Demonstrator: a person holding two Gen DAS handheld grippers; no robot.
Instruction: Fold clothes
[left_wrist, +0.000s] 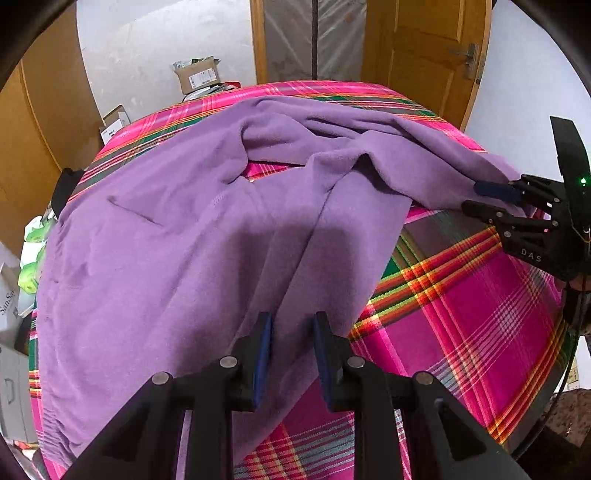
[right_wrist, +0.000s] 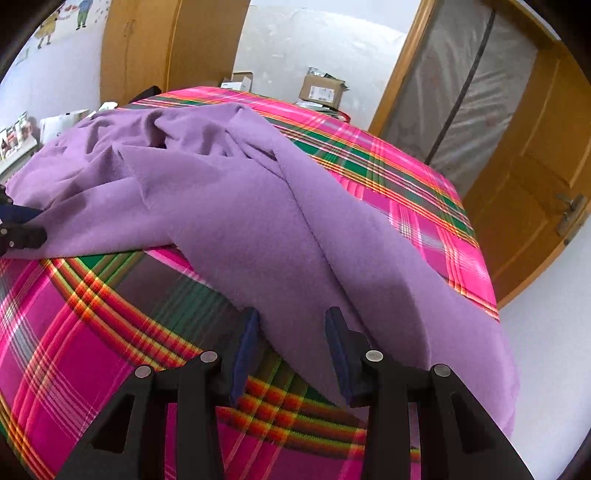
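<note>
Right, left wrist view first. Looking down on a purple garment (left_wrist: 166, 240) sprawled across a pink plaid bedspread (left_wrist: 480, 302), broad and fairly flat at left of frame, bunched into ridges in the upper middle with a patch of plaid peeking through. Left gripper (left_wrist: 291, 354) at bottom centre, pads parted by a modest gap, straddling the garment's near edge but not pinching it. Far right of frame, right gripper (left_wrist: 472, 197) reaching in sideways, one pad above and one below the other near end of the cloth.

Over to the right wrist view. Same purple garment (right_wrist: 240, 206) running from upper left down to lower right, one long limb hanging off the bedspread (right_wrist: 55, 314) at the right. Right gripper (right_wrist: 291, 347) at bottom centre, spread wide, cloth edge lying between the pads, nothing clamped. Left gripper (right_wrist: 38, 223) just poking in at the left edge, level with the other limb's end.

Judging the step: could be closing in on both ends for a fold, could equally be letting go after laying the piece out. Not neatly folded as it lies, either way. Any fold from here calls for firm, even pinches at both ends and that rumpled middle smoothed flat.
</note>
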